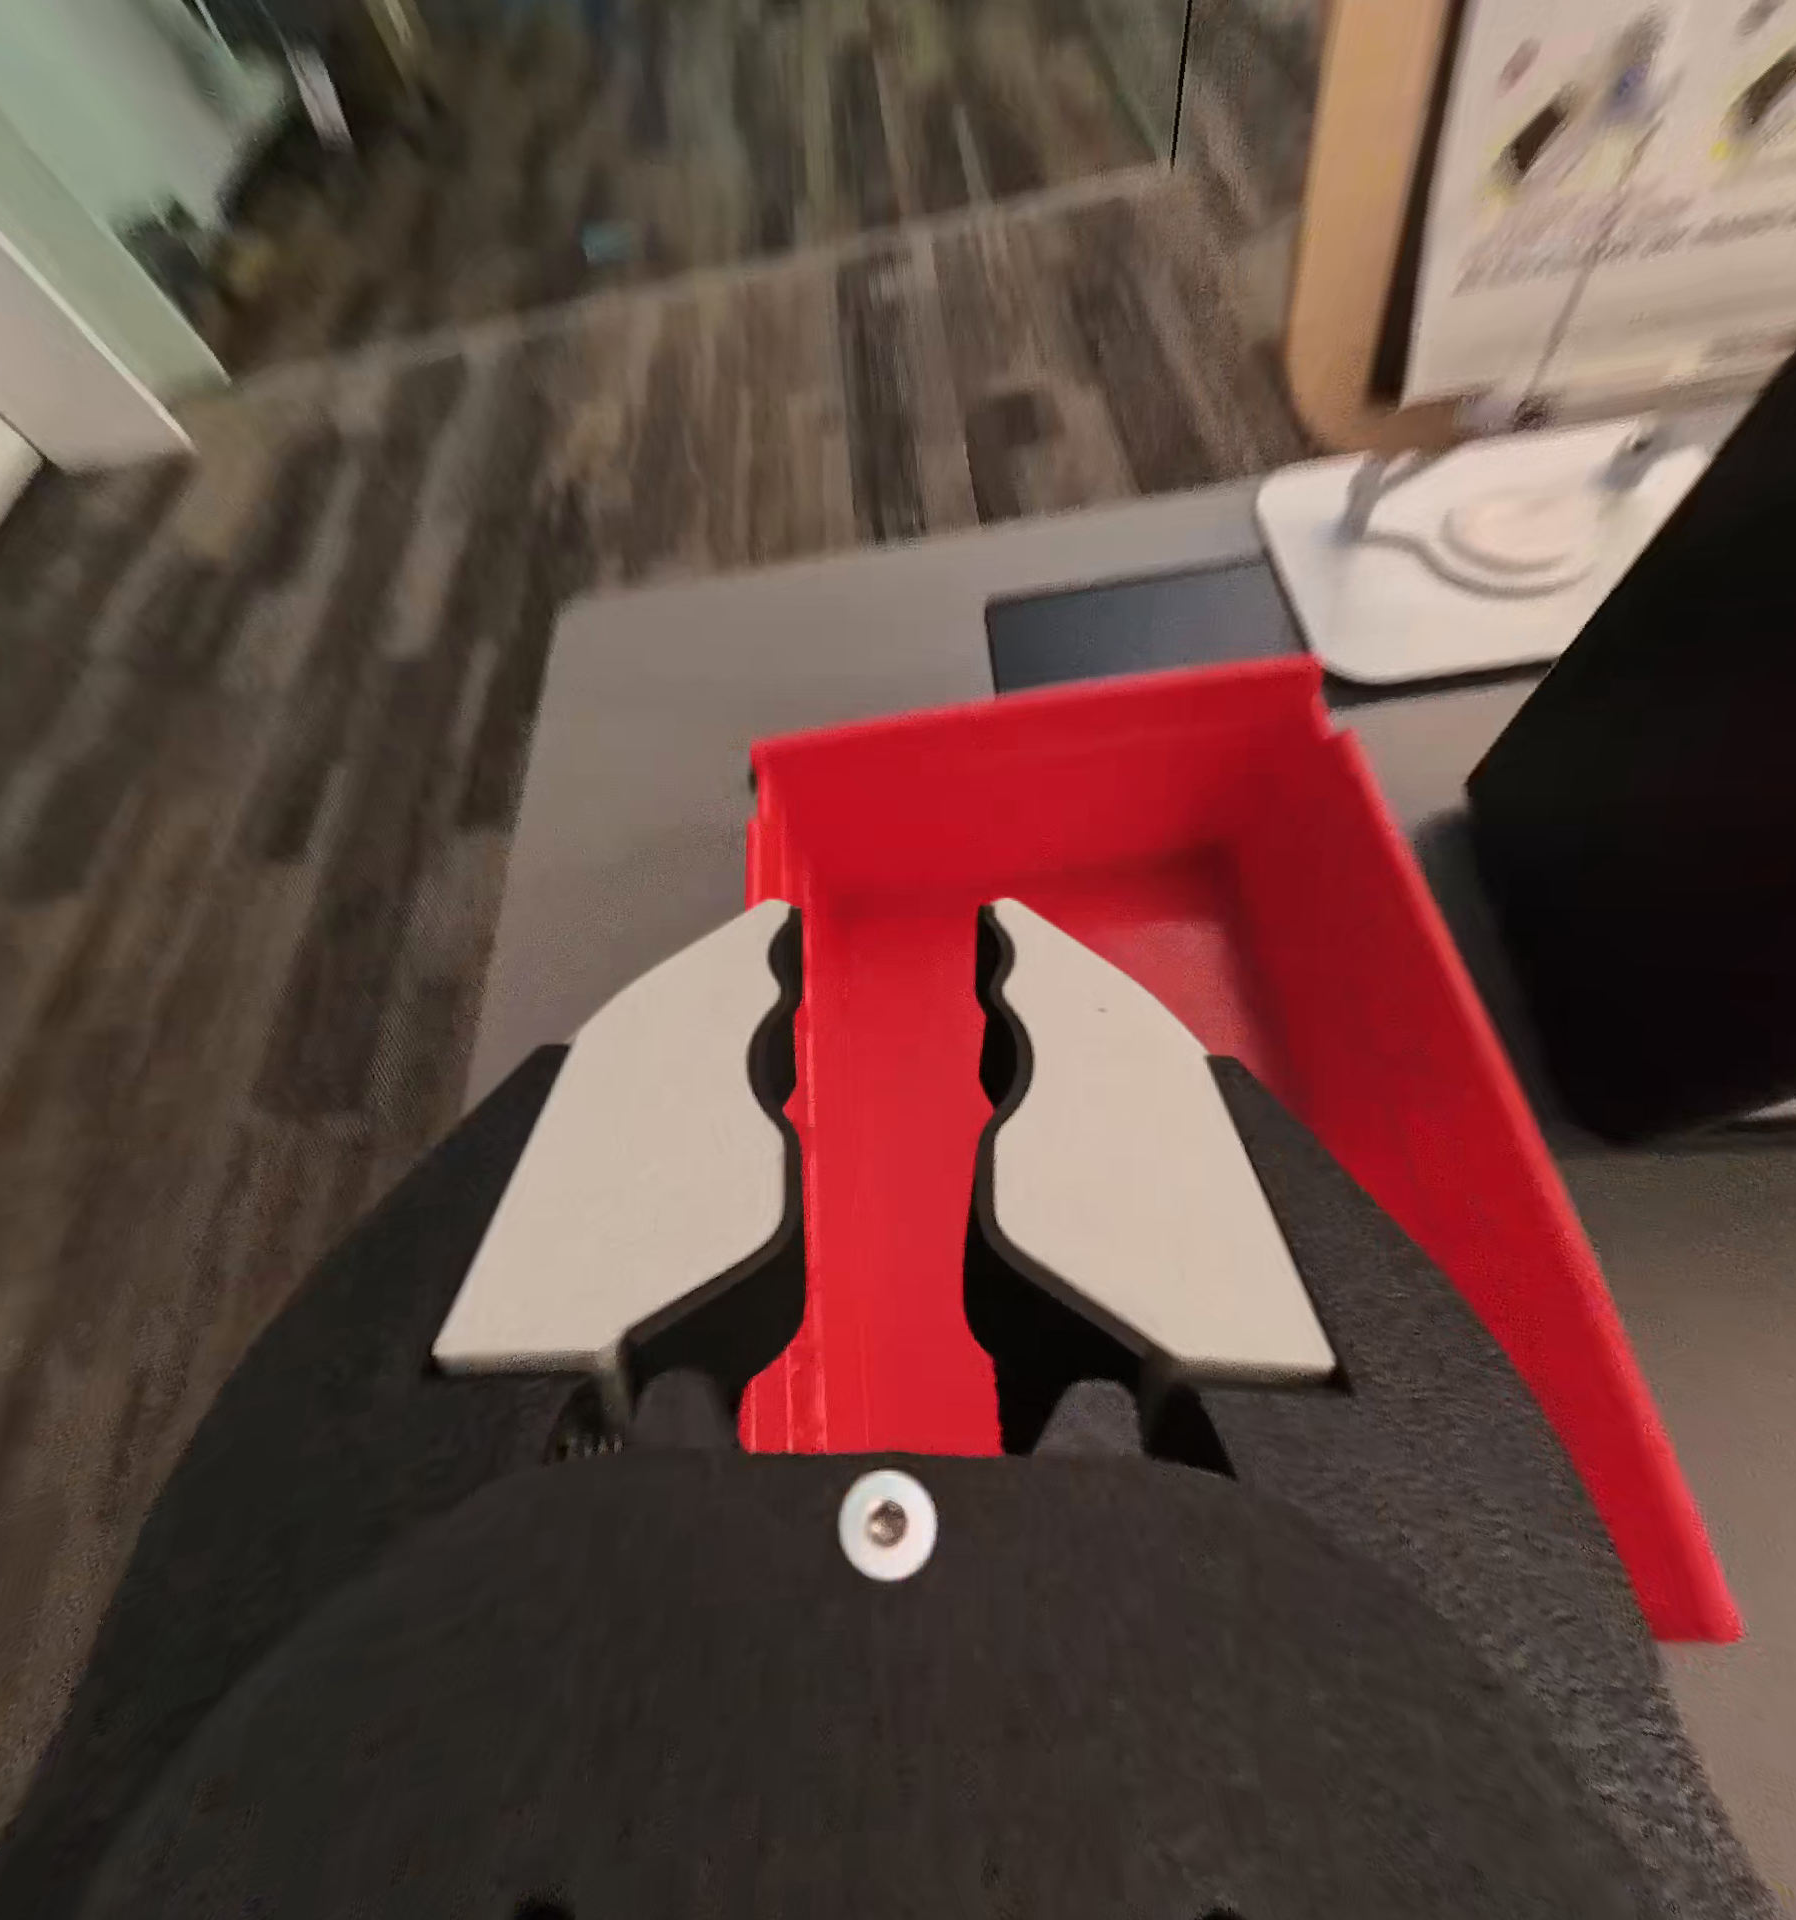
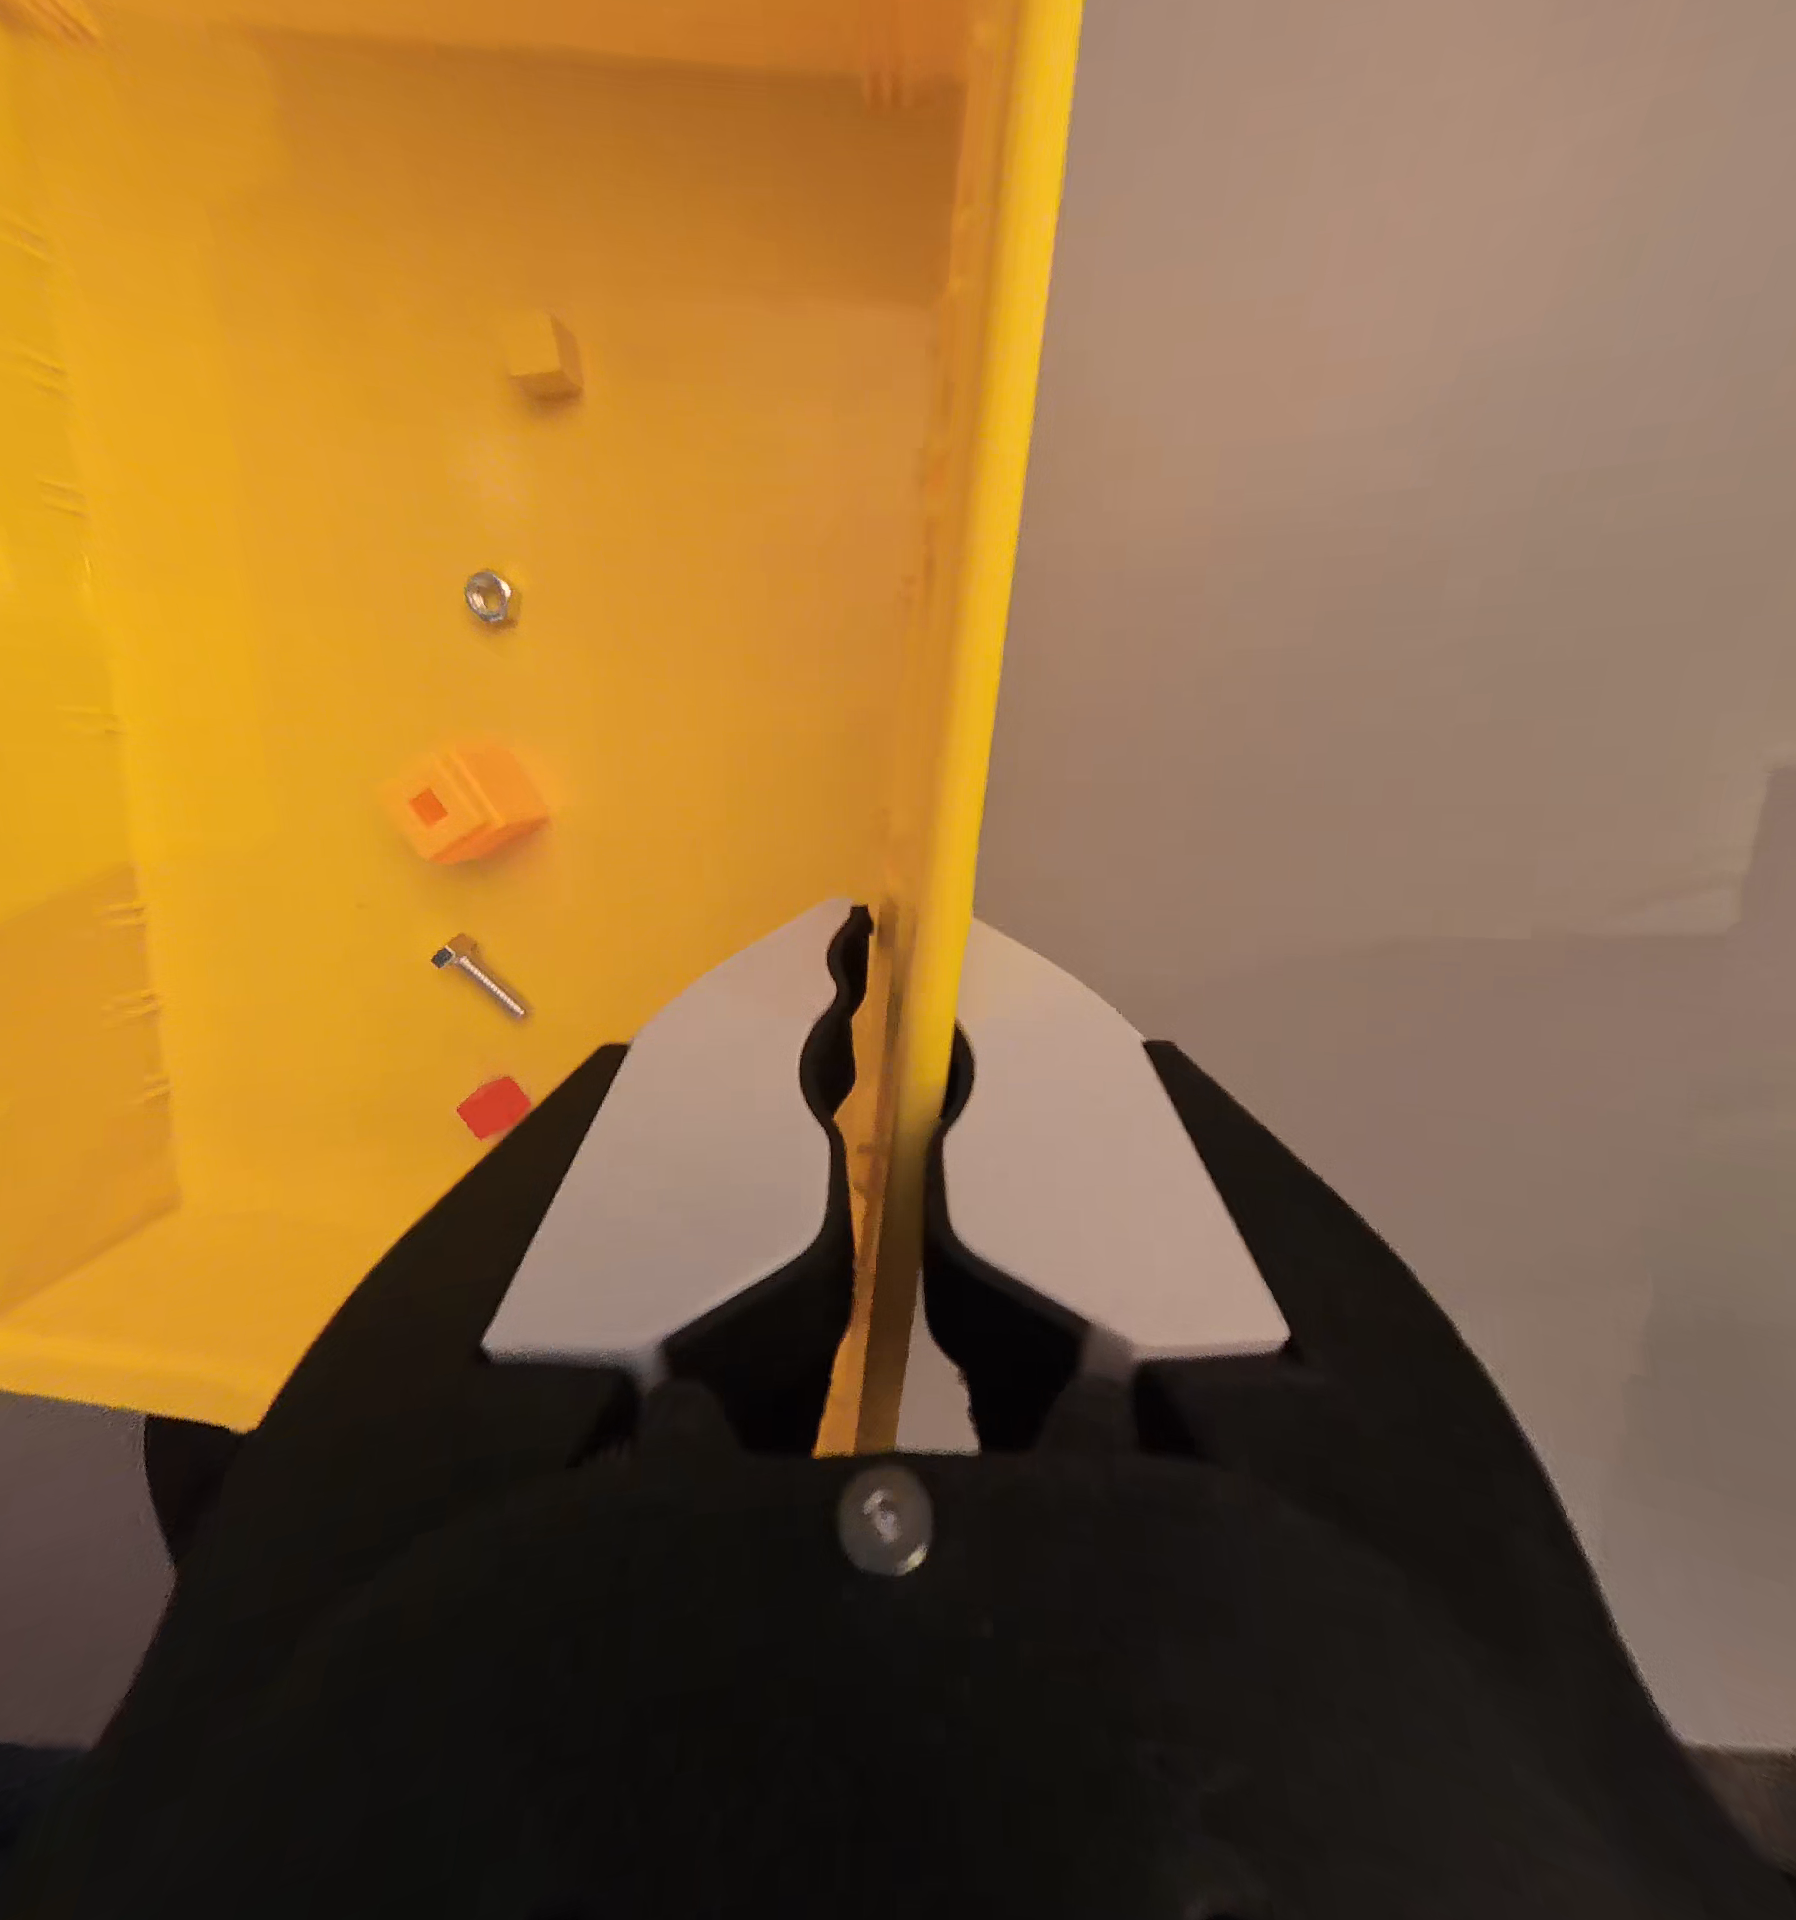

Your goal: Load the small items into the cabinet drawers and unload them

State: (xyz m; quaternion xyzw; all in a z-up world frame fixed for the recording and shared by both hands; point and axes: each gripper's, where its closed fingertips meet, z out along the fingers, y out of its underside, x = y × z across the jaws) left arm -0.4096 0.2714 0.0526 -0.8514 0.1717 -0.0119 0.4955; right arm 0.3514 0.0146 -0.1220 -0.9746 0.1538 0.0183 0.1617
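Note:
In the left wrist view my left gripper (image 1: 889,914) straddles the left wall of an empty red drawer (image 1: 1289,935). One finger is outside the wall and one inside, with a wide gap between them. In the right wrist view my right gripper (image 2: 904,925) is shut on the side wall of a yellow drawer (image 2: 987,623). On the yellow drawer's floor lie a yellow cube (image 2: 544,358), a metal nut (image 2: 491,597), an orange cube (image 2: 468,800), a screw (image 2: 478,975) and a small red block (image 2: 492,1107).
The red drawer is over a grey table (image 1: 665,707). A black box (image 1: 1704,779) stands to its right, with a dark pad (image 1: 1133,623) and a white stand base (image 1: 1476,551) behind it. Wood-pattern floor (image 1: 250,831) lies beyond the table's left edge. A pale surface (image 2: 1445,727) fills the right of the right wrist view. About 80 cm separates my left fingertips from my right.

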